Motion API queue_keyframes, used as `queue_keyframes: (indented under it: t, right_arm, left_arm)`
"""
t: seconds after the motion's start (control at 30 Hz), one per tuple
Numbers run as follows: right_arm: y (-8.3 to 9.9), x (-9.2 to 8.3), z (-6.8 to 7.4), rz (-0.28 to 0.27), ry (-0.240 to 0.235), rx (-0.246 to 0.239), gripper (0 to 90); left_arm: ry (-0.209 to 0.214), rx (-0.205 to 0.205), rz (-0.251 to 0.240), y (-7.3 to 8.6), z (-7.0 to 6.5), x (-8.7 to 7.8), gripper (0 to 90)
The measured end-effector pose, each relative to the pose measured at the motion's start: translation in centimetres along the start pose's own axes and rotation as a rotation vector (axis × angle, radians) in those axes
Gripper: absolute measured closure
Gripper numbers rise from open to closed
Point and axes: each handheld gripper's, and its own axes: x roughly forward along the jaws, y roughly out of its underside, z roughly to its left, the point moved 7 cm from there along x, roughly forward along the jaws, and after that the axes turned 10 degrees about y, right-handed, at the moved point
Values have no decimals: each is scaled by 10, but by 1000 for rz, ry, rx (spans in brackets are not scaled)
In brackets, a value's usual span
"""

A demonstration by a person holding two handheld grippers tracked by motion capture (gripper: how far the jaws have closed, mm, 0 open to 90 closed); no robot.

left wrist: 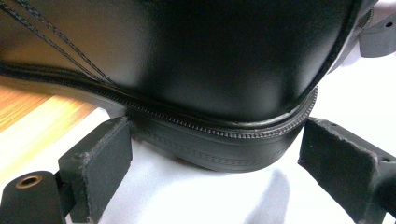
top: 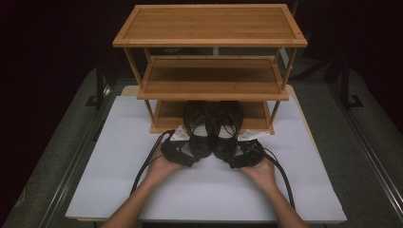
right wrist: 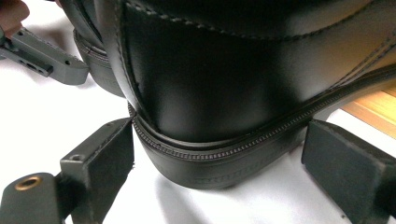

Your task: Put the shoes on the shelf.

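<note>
- I have the left hand-held gripper point(top: 190, 160) at the heel of the left black leather lace-up shoe point(top: 199, 128); in the left gripper view its jaws straddle the heel point(left wrist: 224, 140), one pad point(left wrist: 100, 163) just beside the sole's edge and the other point(left wrist: 336, 158) a little apart from it, so I read it as released, the heel between the pads but not pinched
- My right hand-held gripper point(top: 233, 163) sits the same way at the heel of the right black leather lace-up shoe point(top: 227, 127); in the right gripper view the near pad point(right wrist: 109, 158) stands right against the stitched welt and the far pad point(right wrist: 345, 163) close to the sole; I see no squeeze there, so released as well
- The two shoes stand side by side, touching, toes in on the lowest shelf of the three-tier bamboo shoe rack point(top: 209, 38), heels out over the white tabletop point(top: 209, 194)
- The rack stands at the far end of the tabletop; its upper two shelves are bare wood
- A black cable point(top: 145, 166) trails back from each gripper past my forearms
- In the right gripper view, the left gripper's grey body point(right wrist: 42, 58) lies beyond the other shoe's heel
</note>
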Motion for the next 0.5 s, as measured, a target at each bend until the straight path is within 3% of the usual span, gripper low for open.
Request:
queue_keyframes:
  t: [0.2, 0.27, 0.5]
  right_arm:
    - [-8, -4, -2, -21, -21, 29, 94]
    - [-15, -8, -6, -28, -40, 47, 94]
    - [-23, -9, -9, -35, -44, 52, 94]
  left_arm:
    - [8, -10, -43, -13, 1, -9, 92]
    - [26, -35, -76, -17, 2, -12, 92]
    - [37, -50, -84, -20, 7, -12, 92]
